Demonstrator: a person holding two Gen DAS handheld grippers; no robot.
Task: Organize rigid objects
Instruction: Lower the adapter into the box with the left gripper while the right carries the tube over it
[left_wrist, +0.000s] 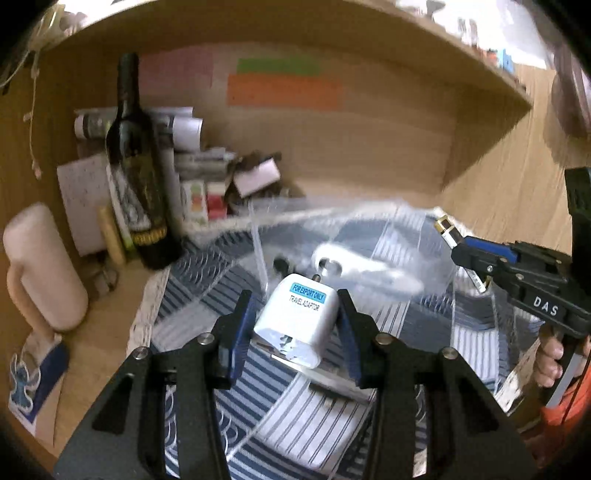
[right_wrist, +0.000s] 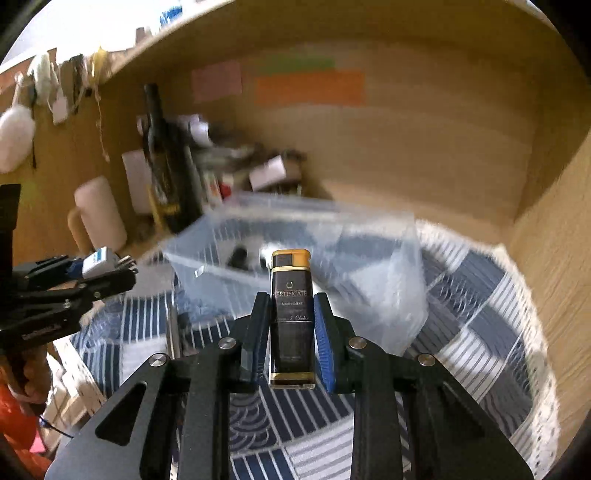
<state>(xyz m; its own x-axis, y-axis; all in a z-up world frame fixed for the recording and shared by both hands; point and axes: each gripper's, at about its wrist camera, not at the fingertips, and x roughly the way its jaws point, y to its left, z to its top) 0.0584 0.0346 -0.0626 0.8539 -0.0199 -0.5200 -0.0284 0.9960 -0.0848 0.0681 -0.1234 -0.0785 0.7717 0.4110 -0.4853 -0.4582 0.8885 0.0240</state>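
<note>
Left gripper (left_wrist: 297, 308) clamped on white plastic travel adaptor (left_wrist: 295, 325), held above the blue-and-white striped cloth (left_wrist: 295, 413), near side of the clear plastic bin (left_wrist: 369, 229); right gripper (right_wrist: 288, 314) clenched on black, gold-capped lighter (right_wrist: 291, 314), upright between its 2 fingers, just in front of the clear plastic bin (right_wrist: 369, 258); small dark and white items lie blurred inside that bin; dark glass wine bottle (left_wrist: 138, 166) stands left of it, cream mug (left_wrist: 40, 266) further left.

Wooden desk alcove (right_wrist: 424, 155) with coloured notes (right_wrist: 310, 86) beneath a shelf (left_wrist: 369, 48).
</note>
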